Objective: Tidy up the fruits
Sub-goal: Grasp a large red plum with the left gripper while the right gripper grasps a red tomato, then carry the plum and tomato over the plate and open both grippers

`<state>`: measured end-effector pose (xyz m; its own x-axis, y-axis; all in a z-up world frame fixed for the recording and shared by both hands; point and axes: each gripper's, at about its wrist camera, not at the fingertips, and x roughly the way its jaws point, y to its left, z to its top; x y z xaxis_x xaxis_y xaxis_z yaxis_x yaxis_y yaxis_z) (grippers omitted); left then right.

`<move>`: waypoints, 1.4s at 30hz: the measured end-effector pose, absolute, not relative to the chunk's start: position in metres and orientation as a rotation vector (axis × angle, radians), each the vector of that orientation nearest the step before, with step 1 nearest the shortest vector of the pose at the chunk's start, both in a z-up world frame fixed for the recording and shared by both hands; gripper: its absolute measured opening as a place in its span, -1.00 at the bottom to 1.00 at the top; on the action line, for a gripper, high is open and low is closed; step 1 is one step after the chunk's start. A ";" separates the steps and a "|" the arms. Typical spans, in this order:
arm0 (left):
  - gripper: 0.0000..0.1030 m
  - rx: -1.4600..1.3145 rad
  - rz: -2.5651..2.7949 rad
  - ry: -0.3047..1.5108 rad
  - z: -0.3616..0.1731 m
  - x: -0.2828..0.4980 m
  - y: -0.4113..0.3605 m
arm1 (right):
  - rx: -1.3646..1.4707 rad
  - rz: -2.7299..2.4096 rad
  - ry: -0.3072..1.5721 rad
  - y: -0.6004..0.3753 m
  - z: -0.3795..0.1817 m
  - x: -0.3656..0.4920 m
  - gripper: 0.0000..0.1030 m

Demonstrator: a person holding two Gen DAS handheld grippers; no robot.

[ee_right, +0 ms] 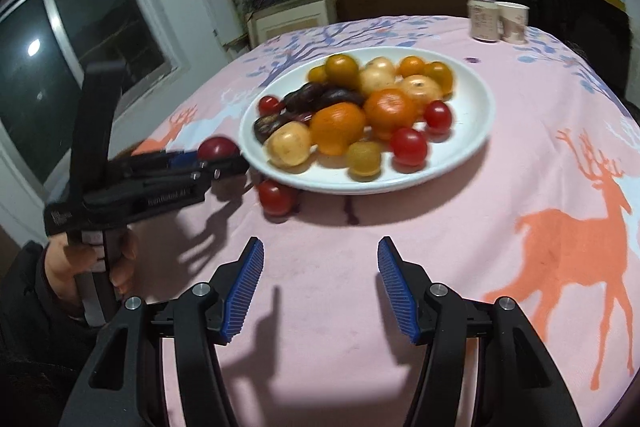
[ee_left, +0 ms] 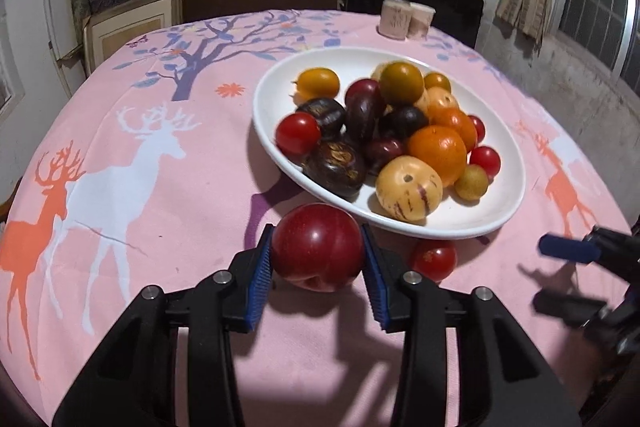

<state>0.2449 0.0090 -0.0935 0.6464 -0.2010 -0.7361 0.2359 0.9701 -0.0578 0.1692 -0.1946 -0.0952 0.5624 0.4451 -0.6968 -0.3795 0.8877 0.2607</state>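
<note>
A white plate on the pink deer-print cloth holds several fruits: oranges, red tomatoes, dark purple fruits and yellow ones. Just in front of its near rim, my left gripper is shut on a big dark-red plum, both blue pads pressing its sides. The right wrist view shows that gripper from the side, with the plum at its tip beside the plate. A small red tomato lies on the cloth to the right of the plum. My right gripper is open over bare cloth, with nothing between its fingers.
Two paper cups stand at the table's far edge. Behind the table are shelves stacked with boards and a cardboard box. A hand holds the left gripper's handle at the left. The cloth drops away at the round table's edges.
</note>
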 end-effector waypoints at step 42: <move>-0.22 0.032 -0.288 0.747 -0.064 0.196 0.004 | 0.119 0.444 0.747 -0.227 -0.068 0.155 -0.42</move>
<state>0.1962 0.0044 -0.0639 0.6963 -0.2466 -0.6741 0.2690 0.9603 -0.0734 0.1545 -0.2274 -0.0684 0.6459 0.4310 -0.6301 -0.3478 0.9009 0.2597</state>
